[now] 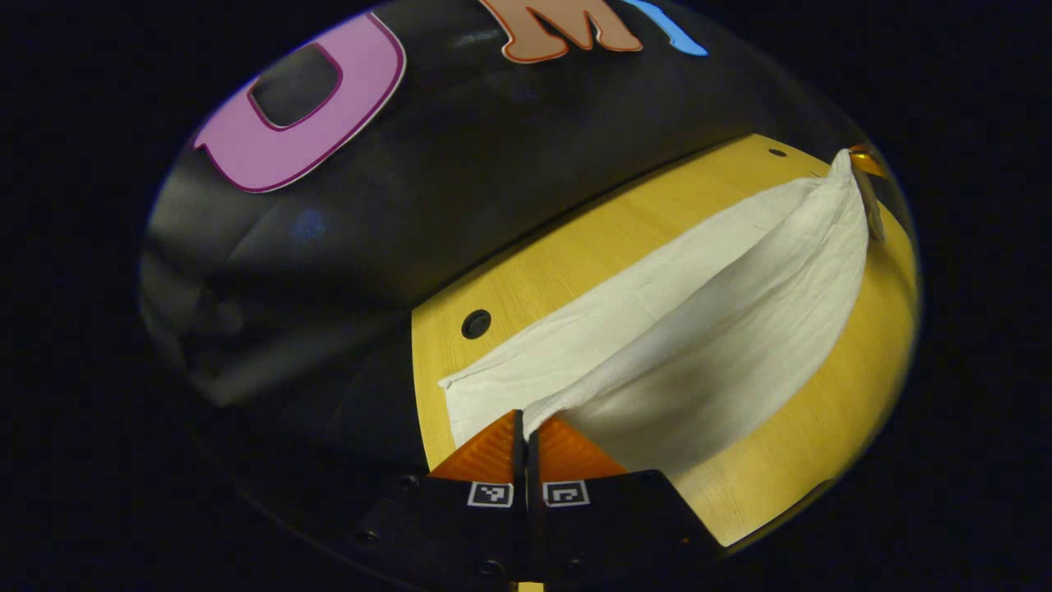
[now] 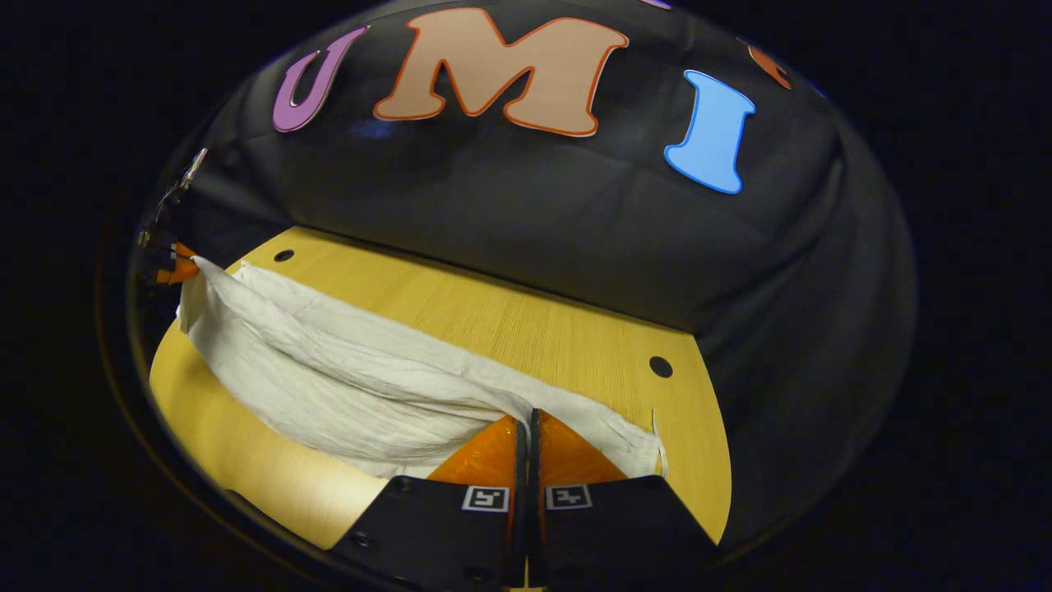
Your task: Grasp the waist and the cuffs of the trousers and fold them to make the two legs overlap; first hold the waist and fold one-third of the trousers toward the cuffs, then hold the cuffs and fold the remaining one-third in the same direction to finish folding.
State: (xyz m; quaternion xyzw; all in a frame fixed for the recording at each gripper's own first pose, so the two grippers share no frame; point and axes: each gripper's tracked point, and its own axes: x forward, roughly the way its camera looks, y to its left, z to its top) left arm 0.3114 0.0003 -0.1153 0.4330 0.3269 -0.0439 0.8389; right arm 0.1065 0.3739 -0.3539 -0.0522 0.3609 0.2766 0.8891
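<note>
Near the left corner of the yellow wooden table (image 1: 575, 255), left gripper view: left gripper (image 1: 526, 427) pinched tight on one end of the white crinkled cloth trousers (image 1: 699, 329), lifted edge sagging above the tabletop toward the right gripper (image 1: 863, 160) far off at the garment's other end. Right gripper view: right gripper (image 2: 528, 427) clamped on its end of the trousers beside the table's right edge, cloth stretching across to the distant left gripper (image 2: 177, 267).
</note>
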